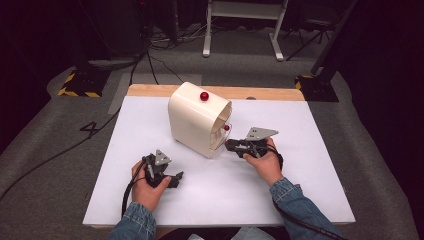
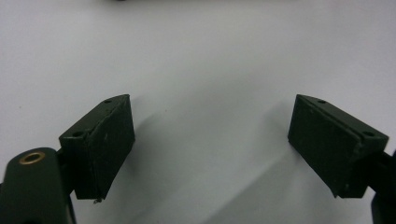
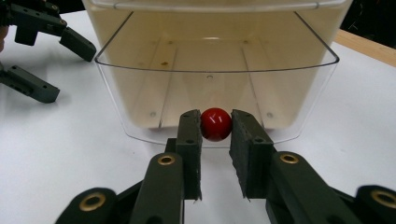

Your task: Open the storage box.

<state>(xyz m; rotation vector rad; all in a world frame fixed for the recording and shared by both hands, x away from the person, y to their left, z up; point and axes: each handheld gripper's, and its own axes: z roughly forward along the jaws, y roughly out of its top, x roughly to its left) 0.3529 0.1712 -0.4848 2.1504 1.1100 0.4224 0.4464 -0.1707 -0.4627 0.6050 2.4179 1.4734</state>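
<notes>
At the cream box (image 1: 196,120), right gripper (image 3: 215,126) jaws clamp its unlabelled red knob (image 3: 215,123).

Surface: white table (image 1: 300,190), wooden edge at its far side | On it: cream bin (image 1: 192,120), standing near the middle, clear front flap facing right | Left gripper (image 1: 176,179) rested on the top, near the front edge

The place looked like a lab or recording studio. A white table (image 1: 300,200) stood on grey carpet (image 1: 45,165) in a dark room. Black cables (image 1: 65,150) ran across the floor, stand bases carried yellow-black hazard tape (image 1: 75,92), and a white frame (image 1: 240,25) stood behind.
</notes>
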